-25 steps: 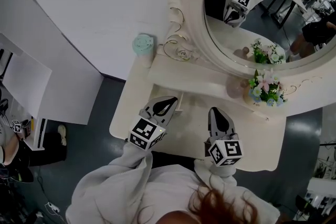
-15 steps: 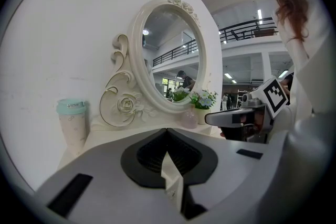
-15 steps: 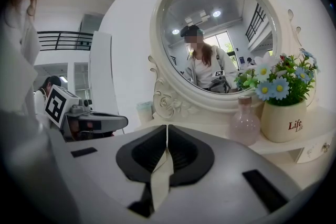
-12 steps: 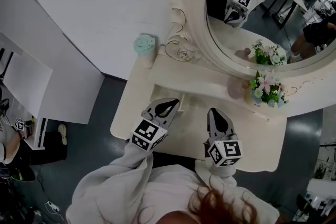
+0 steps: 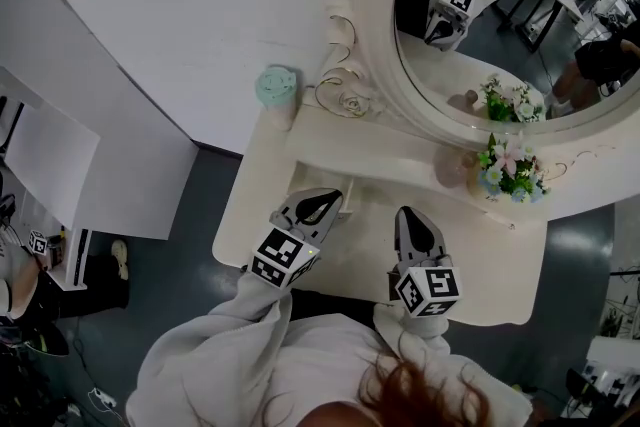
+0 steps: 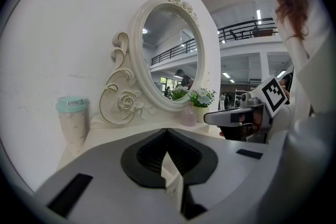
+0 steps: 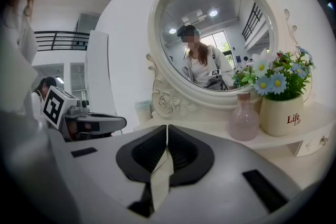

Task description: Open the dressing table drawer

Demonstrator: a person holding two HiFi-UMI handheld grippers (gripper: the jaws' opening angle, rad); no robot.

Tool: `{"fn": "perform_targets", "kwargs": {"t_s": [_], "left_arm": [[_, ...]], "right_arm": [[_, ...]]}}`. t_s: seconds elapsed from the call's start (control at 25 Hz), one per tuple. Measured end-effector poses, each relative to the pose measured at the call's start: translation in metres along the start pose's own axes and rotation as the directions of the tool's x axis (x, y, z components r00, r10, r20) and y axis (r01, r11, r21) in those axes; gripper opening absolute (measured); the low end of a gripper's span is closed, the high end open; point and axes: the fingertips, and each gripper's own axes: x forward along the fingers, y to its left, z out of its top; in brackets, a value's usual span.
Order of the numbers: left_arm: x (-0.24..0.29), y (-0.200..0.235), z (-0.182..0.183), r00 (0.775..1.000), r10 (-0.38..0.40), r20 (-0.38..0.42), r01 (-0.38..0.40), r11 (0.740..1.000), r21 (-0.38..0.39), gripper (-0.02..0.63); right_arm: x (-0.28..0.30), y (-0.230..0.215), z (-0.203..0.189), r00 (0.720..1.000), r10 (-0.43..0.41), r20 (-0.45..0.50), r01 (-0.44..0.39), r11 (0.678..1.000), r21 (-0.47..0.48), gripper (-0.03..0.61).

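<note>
Head view: left gripper (image 5: 328, 200), right gripper (image 5: 410, 213) jaws closed, empty; dressing table (image 5: 362, 250) front hidden.

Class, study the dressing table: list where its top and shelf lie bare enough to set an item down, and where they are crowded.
Bare: the tabletop right of the right hand-held gripper, in front of the flower pot; the shelf between the carved rose and pink bottle. Crowded: the shelf's right end, and the back left corner with the cup.

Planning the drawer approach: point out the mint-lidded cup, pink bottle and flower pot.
mint-lidded cup (image 6: 72, 126), left gripper view, on its side wall.
pink bottle (image 7: 244, 122), right gripper view, on its round belly.
flower pot (image 7: 282, 119), right gripper view, on its front wall.
</note>
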Motion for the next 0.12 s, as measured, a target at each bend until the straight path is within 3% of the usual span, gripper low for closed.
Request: {"fn": "perform_targets", "kwargs": {"t_s": [0.12], "left_arm": [[-0.0008, 0.0011, -0.0006, 1.0, -0.001, 0.0, 0.001, 1.0, -0.002, 0.017]], "right_arm": [[0.0, 0.0002, -0.0008, 1.0, -0.006, -0.001, 0.006, 1.0, 0.004, 0.037]]}}
